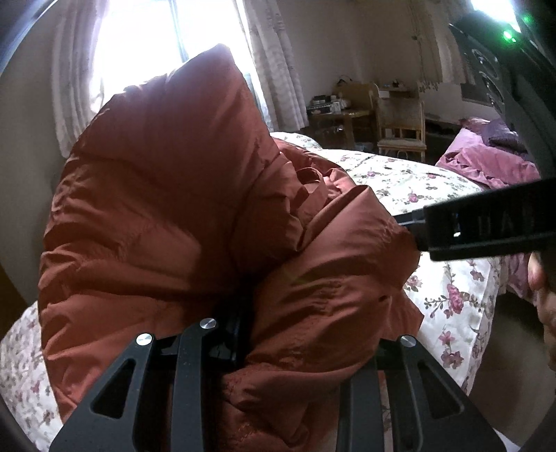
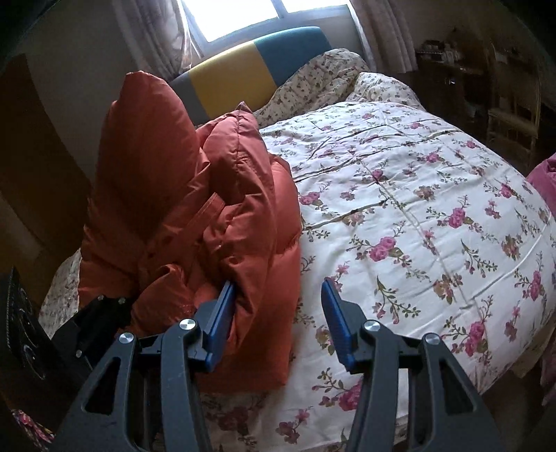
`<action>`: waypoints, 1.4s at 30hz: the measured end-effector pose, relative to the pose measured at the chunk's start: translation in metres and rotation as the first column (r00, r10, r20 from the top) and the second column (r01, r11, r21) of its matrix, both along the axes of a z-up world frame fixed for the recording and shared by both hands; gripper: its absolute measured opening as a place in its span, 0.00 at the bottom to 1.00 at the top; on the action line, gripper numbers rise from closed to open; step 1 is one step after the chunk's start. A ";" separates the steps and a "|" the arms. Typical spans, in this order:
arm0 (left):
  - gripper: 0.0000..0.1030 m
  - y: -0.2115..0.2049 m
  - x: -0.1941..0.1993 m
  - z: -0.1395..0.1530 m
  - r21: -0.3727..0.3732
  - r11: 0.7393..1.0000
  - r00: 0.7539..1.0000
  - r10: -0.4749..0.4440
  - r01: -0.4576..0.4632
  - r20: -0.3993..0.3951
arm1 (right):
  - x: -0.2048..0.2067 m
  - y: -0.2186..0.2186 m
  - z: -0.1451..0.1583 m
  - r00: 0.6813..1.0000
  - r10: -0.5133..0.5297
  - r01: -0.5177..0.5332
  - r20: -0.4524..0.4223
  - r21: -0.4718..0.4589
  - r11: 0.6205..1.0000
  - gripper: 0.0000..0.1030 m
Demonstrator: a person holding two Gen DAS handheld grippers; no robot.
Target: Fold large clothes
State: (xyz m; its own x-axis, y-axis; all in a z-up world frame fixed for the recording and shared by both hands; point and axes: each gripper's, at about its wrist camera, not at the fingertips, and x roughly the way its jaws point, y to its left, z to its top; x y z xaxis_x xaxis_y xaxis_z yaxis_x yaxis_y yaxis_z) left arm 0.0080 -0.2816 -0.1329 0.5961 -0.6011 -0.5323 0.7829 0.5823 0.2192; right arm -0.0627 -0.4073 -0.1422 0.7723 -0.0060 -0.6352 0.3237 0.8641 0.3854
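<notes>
A rust-orange puffer jacket (image 1: 166, 208) is bunched up and stands tall on the flowered bed quilt (image 1: 417, 180). It also shows in the right wrist view (image 2: 180, 208) at the left. My left gripper (image 1: 278, 351) has the jacket's padded cloth bulging between and over its fingers, which are hidden. My right gripper (image 2: 278, 323) is open, blue pads apart; its left pad (image 2: 220, 323) touches the jacket's lower edge, and its right pad (image 2: 335, 323) is over the quilt (image 2: 417, 208). The right gripper's finger (image 1: 486, 226) reaches in from the right in the left wrist view.
A bright window (image 2: 239, 17) with curtains is behind the bed. A yellow and teal headboard (image 2: 253, 66) stands at the far end. A wooden chair (image 1: 399, 121) and a cluttered desk (image 1: 333, 107) stand beyond the bed. A pink blanket (image 1: 486, 156) lies at the right.
</notes>
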 end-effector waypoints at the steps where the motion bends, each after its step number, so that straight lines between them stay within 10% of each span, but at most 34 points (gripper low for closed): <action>1: 0.27 -0.001 -0.002 0.000 0.000 1.000 1.000 0.000 0.000 -0.001 | 0.000 0.000 0.000 1.000 0.000 0.000 -0.002 -0.002 1.000 0.47; 30: 0.27 0.036 -0.017 0.021 0.004 0.999 0.987 -0.049 0.050 -0.152 | 0.020 -0.004 -0.034 0.995 0.007 -0.015 -0.096 -0.079 0.997 0.50; 42: 0.27 0.121 -0.017 0.060 -0.215 0.976 0.965 -0.015 -0.043 -0.261 | 0.023 -0.006 -0.042 0.994 -0.018 0.010 -0.110 -0.076 0.997 0.50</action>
